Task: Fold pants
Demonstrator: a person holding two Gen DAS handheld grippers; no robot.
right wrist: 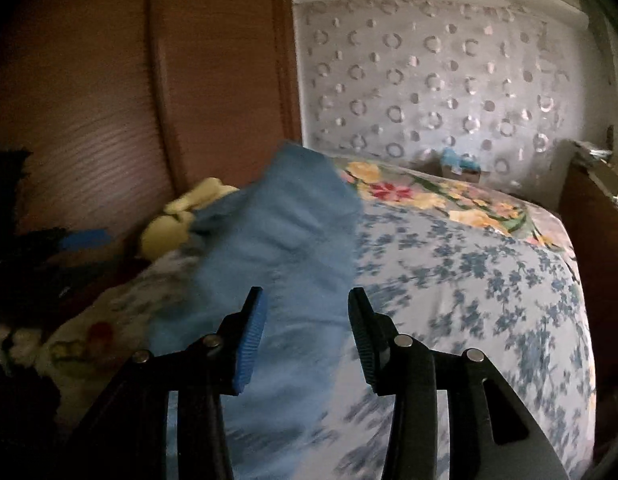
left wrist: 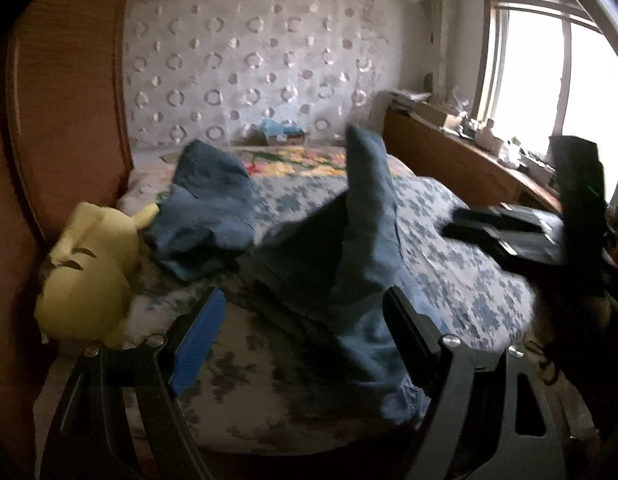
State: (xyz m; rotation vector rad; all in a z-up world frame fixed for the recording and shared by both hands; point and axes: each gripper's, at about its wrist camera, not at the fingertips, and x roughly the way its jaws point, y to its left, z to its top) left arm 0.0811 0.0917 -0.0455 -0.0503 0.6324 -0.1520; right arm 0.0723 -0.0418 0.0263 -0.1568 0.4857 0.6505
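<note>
Blue pants [left wrist: 309,248] lie crumpled on the bed with the blue-flowered cover [left wrist: 469,264]. One part stands up in a peak in the middle and another lies bunched at the left. My left gripper [left wrist: 305,312] is open, its jaws wide apart over the near end of the pants. In the right wrist view the pants [right wrist: 285,248] stretch from the middle towards me. My right gripper [right wrist: 305,320] is open, with the blue cloth running between and under its fingers. The right gripper also shows as a dark shape in the left wrist view [left wrist: 581,208].
A yellow plush toy [left wrist: 89,268] lies at the bed's left edge by the wooden wardrobe [left wrist: 69,100]. Dark flat objects [left wrist: 505,232] lie on the bed's right side. A wooden shelf with clutter [left wrist: 469,148] runs under the window. A flowered pillow [right wrist: 441,196] lies at the head.
</note>
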